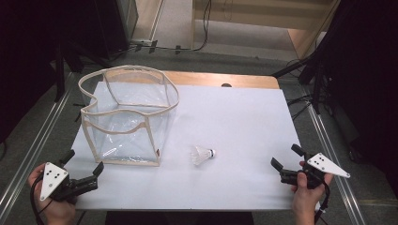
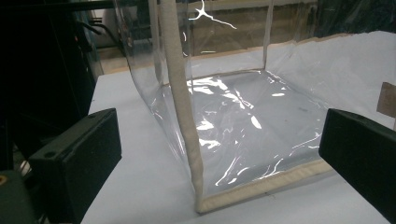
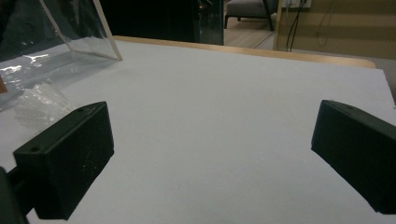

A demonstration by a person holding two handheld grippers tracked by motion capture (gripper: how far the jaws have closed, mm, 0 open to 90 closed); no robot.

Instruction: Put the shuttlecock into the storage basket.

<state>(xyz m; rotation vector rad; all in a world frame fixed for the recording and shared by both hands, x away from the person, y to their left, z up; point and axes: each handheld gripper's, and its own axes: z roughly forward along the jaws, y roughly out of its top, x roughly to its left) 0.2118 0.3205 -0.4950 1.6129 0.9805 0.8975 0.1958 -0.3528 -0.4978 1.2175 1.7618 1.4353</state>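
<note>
Clearly both claws, left claw [image 1: 83, 169] and right claw [image 1: 287, 157], are standing open and empty; the shuttlecock [image 1: 202, 154] is lying on the surface [image 1: 244, 122] beside the clear bag [image 1: 127, 115], risking being crushed or rolling off if pinched carelessly.

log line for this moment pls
left gripper: open, facing clear bag | right gripper: open, empty | shuttlecock: lying on white table, beside bag, untouched

1. The white tabletop [image 1: 244, 122] is evenly lit from above; its surroundings are left dark.
2. Glare streaks are seen on the clear bag [image 2: 233, 112].
3. Both gripper views are rendered dim and soft.
</note>
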